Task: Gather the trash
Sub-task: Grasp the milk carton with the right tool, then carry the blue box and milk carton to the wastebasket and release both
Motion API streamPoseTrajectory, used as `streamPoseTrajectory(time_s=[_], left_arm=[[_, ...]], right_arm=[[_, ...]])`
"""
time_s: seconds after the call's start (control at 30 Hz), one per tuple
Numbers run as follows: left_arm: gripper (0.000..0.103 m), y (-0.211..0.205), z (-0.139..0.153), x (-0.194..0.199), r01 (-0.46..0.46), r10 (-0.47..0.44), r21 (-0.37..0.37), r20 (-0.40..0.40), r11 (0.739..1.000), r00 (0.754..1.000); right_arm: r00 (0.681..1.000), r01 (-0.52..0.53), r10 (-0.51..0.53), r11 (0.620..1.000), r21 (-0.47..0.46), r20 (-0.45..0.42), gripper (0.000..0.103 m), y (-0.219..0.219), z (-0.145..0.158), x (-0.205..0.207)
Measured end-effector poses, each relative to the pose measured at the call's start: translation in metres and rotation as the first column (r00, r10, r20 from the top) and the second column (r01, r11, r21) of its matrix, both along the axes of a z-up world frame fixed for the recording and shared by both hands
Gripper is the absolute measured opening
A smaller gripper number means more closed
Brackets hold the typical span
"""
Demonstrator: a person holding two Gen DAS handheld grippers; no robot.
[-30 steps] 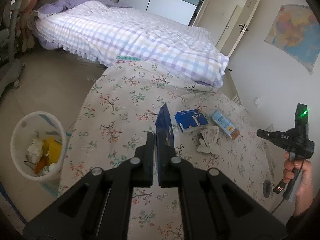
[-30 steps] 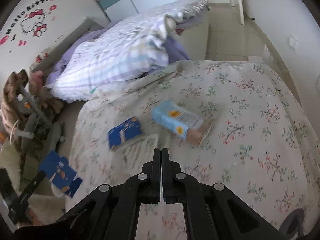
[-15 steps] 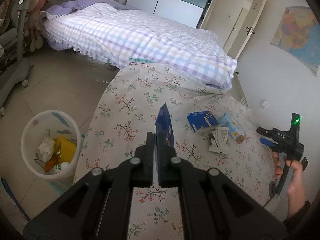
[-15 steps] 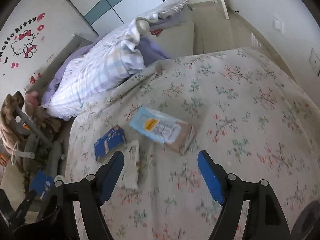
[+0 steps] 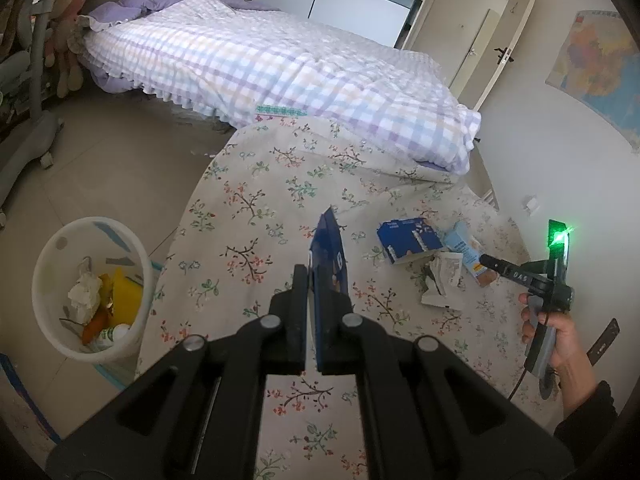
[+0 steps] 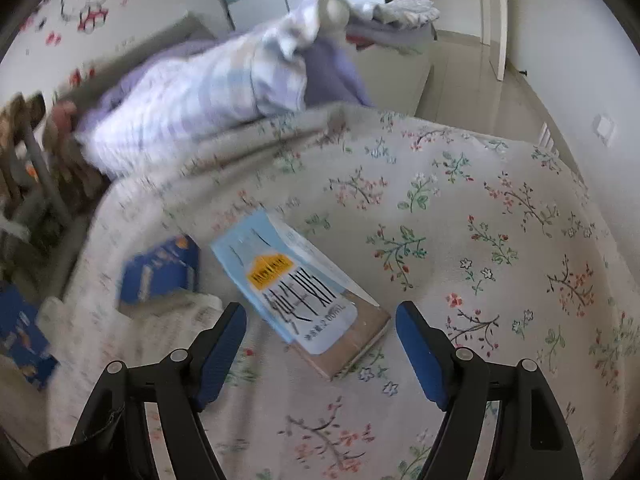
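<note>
The right gripper (image 6: 320,344) has dropped towards the flower-print cloth (image 6: 460,208), its jaws just opened wide and empty, now straddling the near end of the flat light-blue carton (image 6: 288,280). Lower squarely until both pads flank its long edges, then close. The left gripper (image 5: 314,316) is clamped on a flat dark-blue wrapper (image 5: 328,252), right of the white plastic bin (image 5: 52,280).

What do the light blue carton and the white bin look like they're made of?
Light blue carton: coated paperboard, probably; smooth printed face, flattened, brown board showing at one end. White bin: likely plastic; thin, smooth, slightly translucent wall.
</note>
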State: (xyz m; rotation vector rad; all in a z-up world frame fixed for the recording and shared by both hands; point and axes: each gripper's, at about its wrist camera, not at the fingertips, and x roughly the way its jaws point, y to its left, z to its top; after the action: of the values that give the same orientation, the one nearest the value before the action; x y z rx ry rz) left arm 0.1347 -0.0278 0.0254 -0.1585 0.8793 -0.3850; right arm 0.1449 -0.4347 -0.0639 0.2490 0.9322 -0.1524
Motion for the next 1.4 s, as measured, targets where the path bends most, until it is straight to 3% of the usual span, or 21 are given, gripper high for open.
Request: streamPoseTrajectory(time_s=[0.17, 0.33, 0.53, 0.7, 0.87, 1.0, 1.17, 1.4], left_arm=[[0.004, -0.001, -0.003, 0.004, -0.004, 0.004, -0.002, -0.009, 1.000, 1.000], [0.003, -0.004, -0.005, 0.002, 0.004, -0.004, 0.002, -0.014, 1.000, 1.000], [0.004, -0.001, -0.002, -0.003, 0.007, -0.007, -0.012, -0.017, 1.000, 1.000], [0.003, 0.005, 0.003, -0.010, 0.004, -0.005, -0.034, -0.012, 0.999, 1.000], [0.004, 0.013, 0.012, -0.017, 0.001, -0.001, -0.058, 0.007, 0.998, 1.000], [0.003, 0.024, 0.017, -0.024, -0.012, 0.013, -0.057, 0.022, 0.998, 1.000], [0.004, 0.049, 0.026, -0.027, -0.049, 0.052, -0.075, 0.045, 0.996, 0.998], [0.004, 0.106, 0.033, -0.024, -0.147, 0.153, -0.081, 0.074, 0.986, 0.985]], right_arm=[[1.000, -0.013, 0.013, 1.000, 0.000, -0.022, 0.078, -0.001, -0.015, 0.005], [0.999, -0.028, 0.029, 0.999, 0.024, -0.039, 0.063, 0.003, -0.017, 0.001], [1.000, -0.001, 0.003, 0.997, 0.080, -0.028, 0.059, 0.008, 0.013, -0.021], [1.000, 0.023, -0.023, 0.996, 0.087, 0.001, 0.058, 0.023, 0.060, -0.050], [0.999, 0.045, -0.046, 0.989, 0.138, 0.003, 0.058, 0.054, 0.095, -0.080], [1.000, -0.004, 0.000, 0.984, 0.175, 0.028, 0.058, 0.093, 0.109, -0.095], [0.998, -0.060, 0.055, 0.974, 0.219, 0.031, 0.058, 0.140, 0.108, -0.096], [0.988, -0.154, 0.153, 0.972, 0.176, 0.021, 0.059, 0.200, 0.103, -0.076]])
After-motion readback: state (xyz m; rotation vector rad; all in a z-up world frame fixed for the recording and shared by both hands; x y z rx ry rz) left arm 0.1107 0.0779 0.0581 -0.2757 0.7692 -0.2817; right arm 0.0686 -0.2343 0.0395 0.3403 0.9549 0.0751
